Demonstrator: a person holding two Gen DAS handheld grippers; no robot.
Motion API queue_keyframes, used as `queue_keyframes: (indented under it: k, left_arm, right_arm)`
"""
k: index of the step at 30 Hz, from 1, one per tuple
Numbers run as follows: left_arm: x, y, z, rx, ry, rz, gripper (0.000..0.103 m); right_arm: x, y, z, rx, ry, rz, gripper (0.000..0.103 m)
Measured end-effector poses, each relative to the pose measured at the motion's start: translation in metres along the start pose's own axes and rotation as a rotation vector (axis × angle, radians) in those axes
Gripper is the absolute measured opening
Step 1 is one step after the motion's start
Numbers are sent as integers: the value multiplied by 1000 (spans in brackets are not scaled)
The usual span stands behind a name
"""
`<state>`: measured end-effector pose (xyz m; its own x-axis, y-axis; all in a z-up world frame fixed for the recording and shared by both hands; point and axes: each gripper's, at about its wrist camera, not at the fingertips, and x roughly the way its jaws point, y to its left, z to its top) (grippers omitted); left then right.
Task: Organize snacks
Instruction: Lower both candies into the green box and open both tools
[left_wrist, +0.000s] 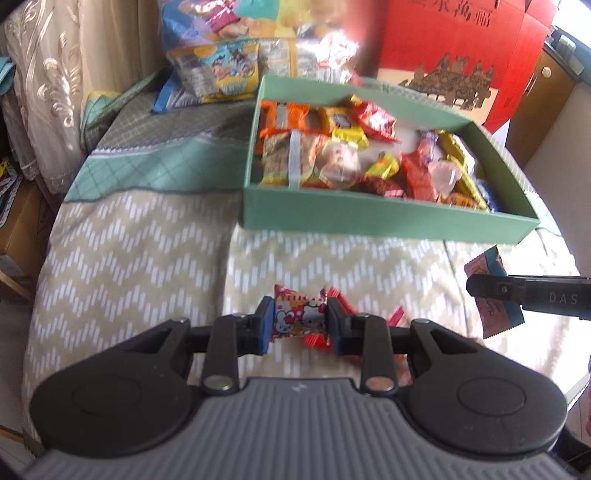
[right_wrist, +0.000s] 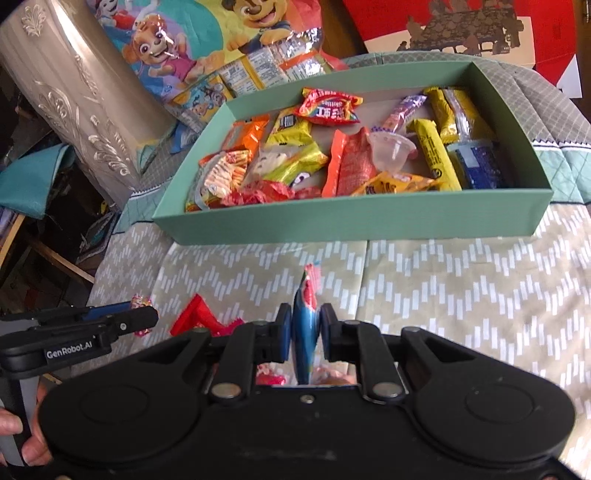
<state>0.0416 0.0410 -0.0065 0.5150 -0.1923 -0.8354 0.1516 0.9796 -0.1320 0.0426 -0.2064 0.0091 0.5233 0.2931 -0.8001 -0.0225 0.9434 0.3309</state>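
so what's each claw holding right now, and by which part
The left claw grips a Hello Kitty candy packet across its middle. The right claw pinches a blue-and-red packet edge-on by its flat faces, around mid-length.

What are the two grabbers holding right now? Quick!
Left gripper: closed on a pink cartoon candy packet.
Right gripper: closed on a blue snack packet, held edge-on.

Beige chevron-patterned bedcover (left_wrist: 140, 240) lay under everything, teal quilted blanket (left_wrist: 162, 166) adjoined it, embroidered cream curtain (left_wrist: 48, 74) hung at left, red gift box (left_wrist: 461, 44) stood behind, wooden cabinet (left_wrist: 543, 92) at far right.
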Motion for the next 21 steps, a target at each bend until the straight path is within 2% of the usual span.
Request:
queue_keyframes:
  k: [9,15,21]
  left_arm:
    - [18,-35,82,56,-87,-47,29]
    - [57,-56,128,72,-70,-60,29]
    - [91,-69,154,88,-51,-51,30]
  right_arm:
    - [3,-11,78,26,-107,-2,16]
    - [30,-23,132,66,-120,18,16]
    - [64,-27,165,90,-108,33,16]
